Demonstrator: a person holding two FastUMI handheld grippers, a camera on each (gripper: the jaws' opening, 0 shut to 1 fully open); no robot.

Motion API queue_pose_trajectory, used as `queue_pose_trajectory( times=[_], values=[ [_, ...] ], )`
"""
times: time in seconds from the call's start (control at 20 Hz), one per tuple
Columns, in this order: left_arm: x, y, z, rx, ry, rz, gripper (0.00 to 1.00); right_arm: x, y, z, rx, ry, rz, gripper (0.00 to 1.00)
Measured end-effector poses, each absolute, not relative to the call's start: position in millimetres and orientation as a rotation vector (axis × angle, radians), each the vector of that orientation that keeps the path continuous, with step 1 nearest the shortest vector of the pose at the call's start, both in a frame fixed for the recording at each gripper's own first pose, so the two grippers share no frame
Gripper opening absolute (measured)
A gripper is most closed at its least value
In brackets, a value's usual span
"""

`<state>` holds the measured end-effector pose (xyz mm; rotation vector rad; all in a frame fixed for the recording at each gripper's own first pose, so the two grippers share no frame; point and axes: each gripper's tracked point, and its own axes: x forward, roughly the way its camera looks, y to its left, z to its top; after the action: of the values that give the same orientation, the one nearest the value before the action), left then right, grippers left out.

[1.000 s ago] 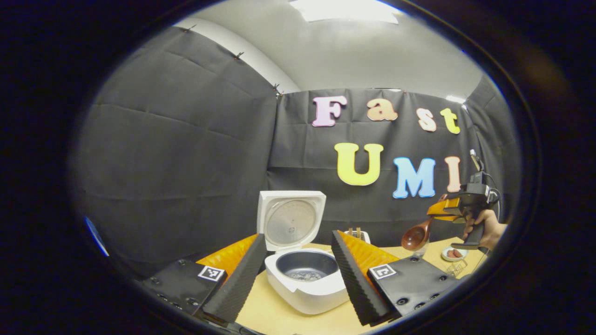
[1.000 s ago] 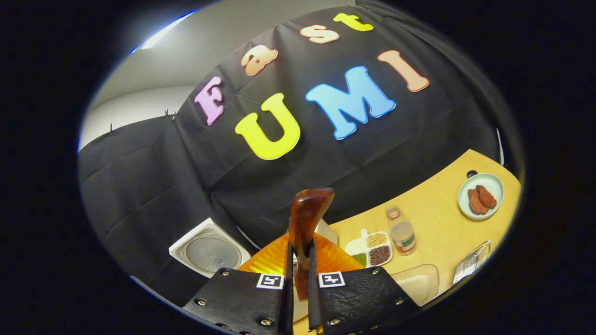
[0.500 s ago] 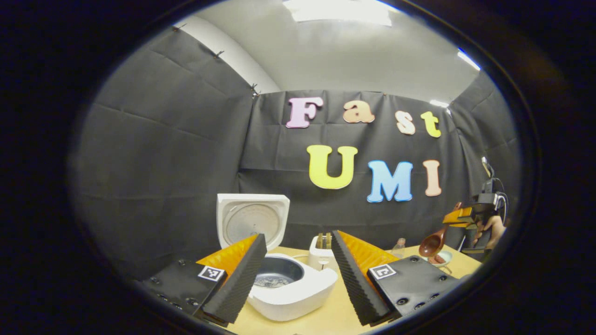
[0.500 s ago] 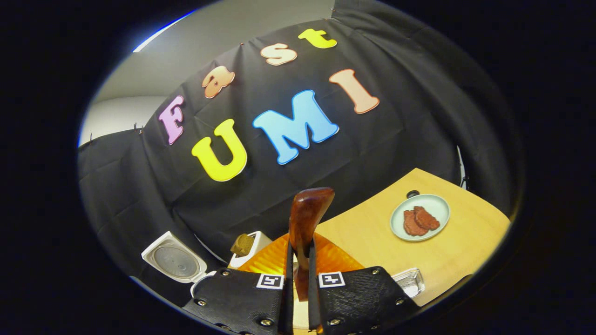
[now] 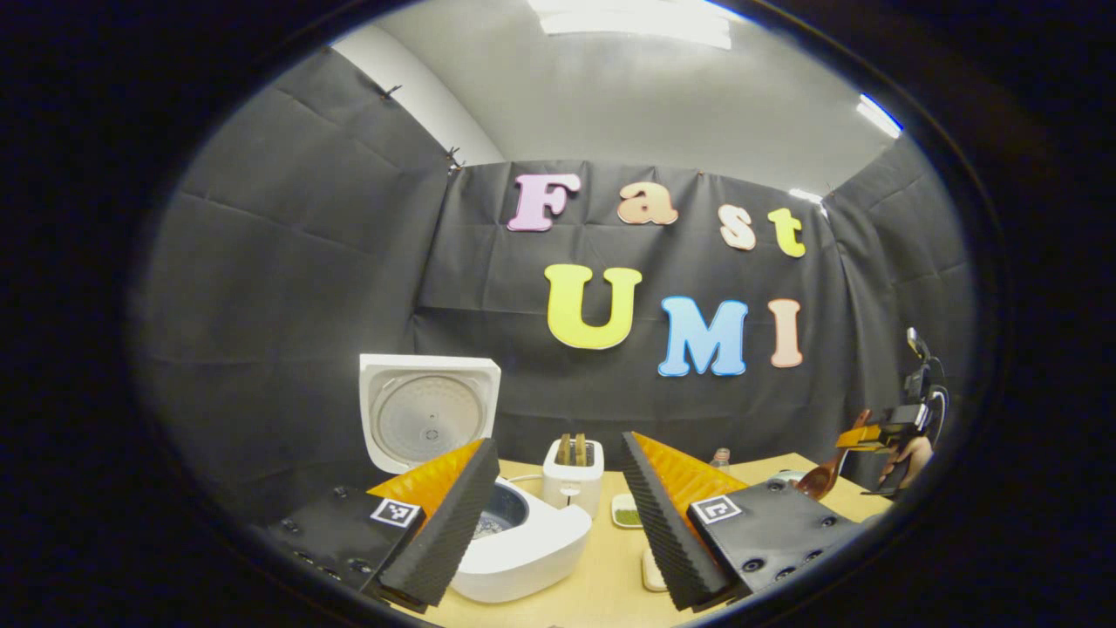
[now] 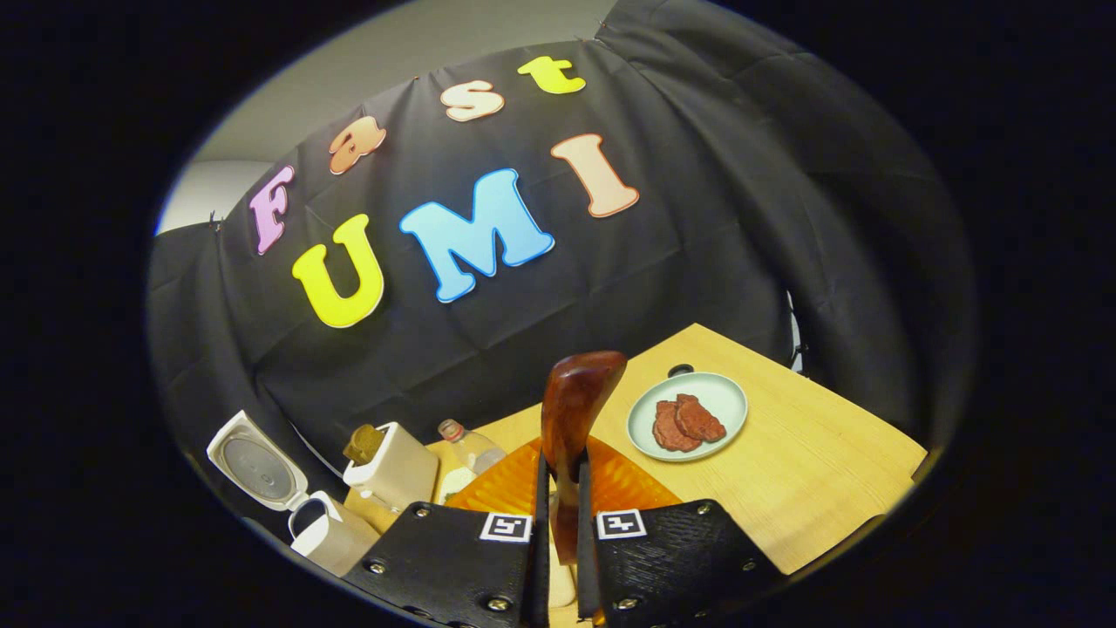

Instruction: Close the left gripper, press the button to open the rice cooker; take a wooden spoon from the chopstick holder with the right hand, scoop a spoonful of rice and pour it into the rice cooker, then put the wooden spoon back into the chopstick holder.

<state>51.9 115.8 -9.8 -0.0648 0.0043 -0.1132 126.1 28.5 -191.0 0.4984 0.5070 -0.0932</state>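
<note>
The white rice cooker (image 5: 523, 545) stands on the table with its lid (image 5: 427, 419) raised; some rice lies in the dark inner pot. My left gripper (image 5: 554, 523) is open in front of it, holding nothing. The white chopstick holder (image 5: 573, 475) with wooden utensils stands just right of the cooker. At the far right a hand holds my right gripper (image 5: 859, 433) with the wooden spoon (image 5: 819, 478) hanging bowl-down above the table. In the right gripper view my right gripper (image 6: 558, 523) is shut on the wooden spoon (image 6: 571, 419), with the cooker (image 6: 336, 536) and the holder (image 6: 392, 471) at lower left.
A pale plate (image 6: 728, 406) with red-brown pieces lies on the wooden table (image 6: 828, 471) ahead of the spoon. A small bottle (image 6: 471, 449) stands beside the holder. A little dish (image 5: 625, 513) of green grains sits between my left fingers.
The right gripper has carried the spoon rightward and lower, away from the cooker. The left gripper's view has swung right, so the cooker sits further left. Both grips are unchanged.
</note>
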Motion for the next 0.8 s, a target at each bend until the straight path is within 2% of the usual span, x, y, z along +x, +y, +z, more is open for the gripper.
queue_pose_trajectory(
  times=[0.1,0.6,0.75,0.8],
  values=[
    [53,112,-12,-0.05,0.01,-0.121,0.97,120,26,-212,0.487,0.537,-0.109,0.13],
    [58,112,-8,-0.006,0.017,-0.12,0.97,99,31,-282,0.52,0.675,-0.129,0.13],
    [57,109,-7,-0.006,0.021,-0.117,0.99,95,37,-287,0.532,0.695,-0.094,0.17],
    [57,107,-4,-0.006,0.019,-0.115,0.97,94,38,-282,0.535,0.683,-0.082,0.26]
  ],
)
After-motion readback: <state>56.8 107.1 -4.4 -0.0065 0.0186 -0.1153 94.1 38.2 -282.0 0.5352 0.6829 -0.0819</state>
